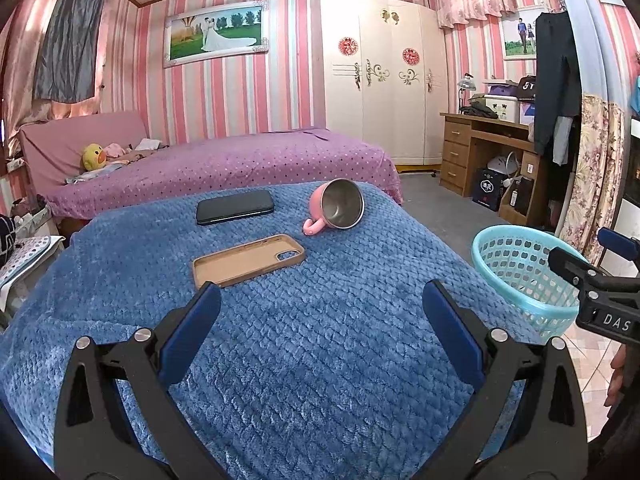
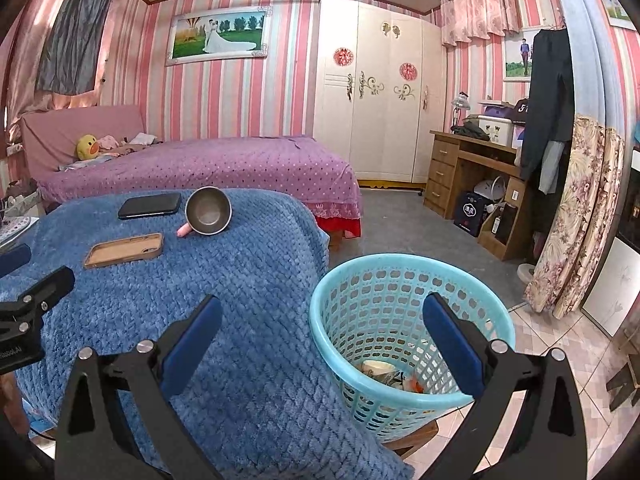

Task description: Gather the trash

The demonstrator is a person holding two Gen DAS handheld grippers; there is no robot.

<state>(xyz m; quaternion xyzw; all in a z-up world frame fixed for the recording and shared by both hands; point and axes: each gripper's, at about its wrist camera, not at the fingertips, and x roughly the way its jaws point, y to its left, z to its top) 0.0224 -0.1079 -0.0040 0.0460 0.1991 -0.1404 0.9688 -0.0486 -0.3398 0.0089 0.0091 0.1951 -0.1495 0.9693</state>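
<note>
Left tool: blue-padded fingers spread wide with nothing between them, hovering over the blue blanket in the lower half of the left wrist view; its black frame also shows at the left edge of the right wrist view.
Right tool: fingers spread wide and empty, low centre of the right wrist view, with the left finger over the blanket edge and the right finger in front of the basket; seen from the left wrist at the right edge of the frame, beside the basket rim.
Trash basket: light blue perforated plastic, upright on the floor just beside the blanket-covered surface; lower right of centre in the right wrist view, right edge in the left wrist view.
Trash: a pale paper cup and some crumpled scraps lie at the bottom of the basket.
Surface: covered by a textured blue fleece blanket that drapes over its edge.
Phone: dark, lying flat at the far side of the blanket, upper centre-left of the left wrist view.
Phone case: tan, empty, open side up, just nearer than the phone.
Mug: pink with a steel interior, on its side, mouth facing the cameras, handle touching the blanket, to the right of the phone.
Bed: purple dotted cover, behind the surface; a yellow duck plush sits near its head.
Wardrobe: cream, at the back wall, upper centre-right.
</note>
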